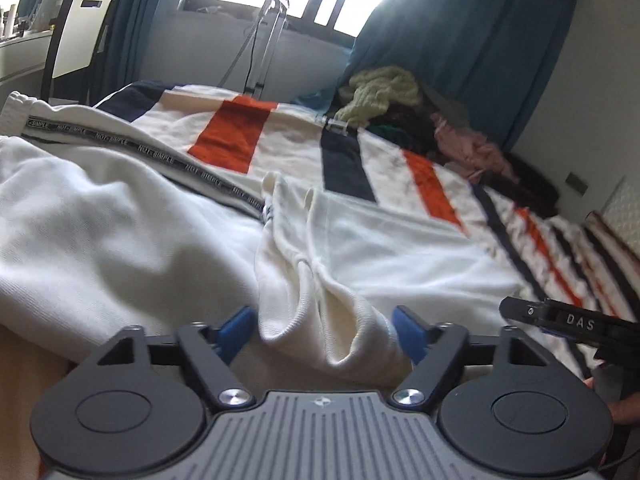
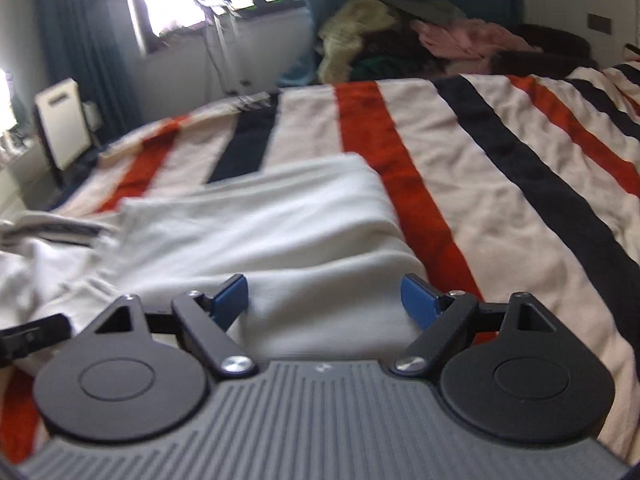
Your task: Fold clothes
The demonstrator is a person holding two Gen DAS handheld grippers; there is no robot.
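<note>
- The white pants [image 1: 120, 216] lie on the bed, on top of the striped blanket [image 1: 236, 132]. The bed gives a big flat place to fold on.
- The left gripper [image 1: 324, 332] is down low at the near edge of the pants. Its blue fingers [image 1: 236, 330] stand wide apart, with a bunched bit of white cloth sitting between them. They are not squeezing it yet, I think.
- The right gripper [image 2: 326, 300] is just beside the left one, over the smooth part of the pants. Its blue fingers [image 2: 420, 300] are wide apart too, and hold nothing.
- Both grippers sit along the same edge, I guess so each can take one end and lift the cloth evenly.
- The black band with writing [image 1: 136, 148] runs down one leg. It could help to line the legs up.
- A pile of other clothes [image 1: 400, 112] waits at the far side of the bed, well away, so it does not get mixed in.
- A chair [image 1: 76, 32] stands by the window.
</note>
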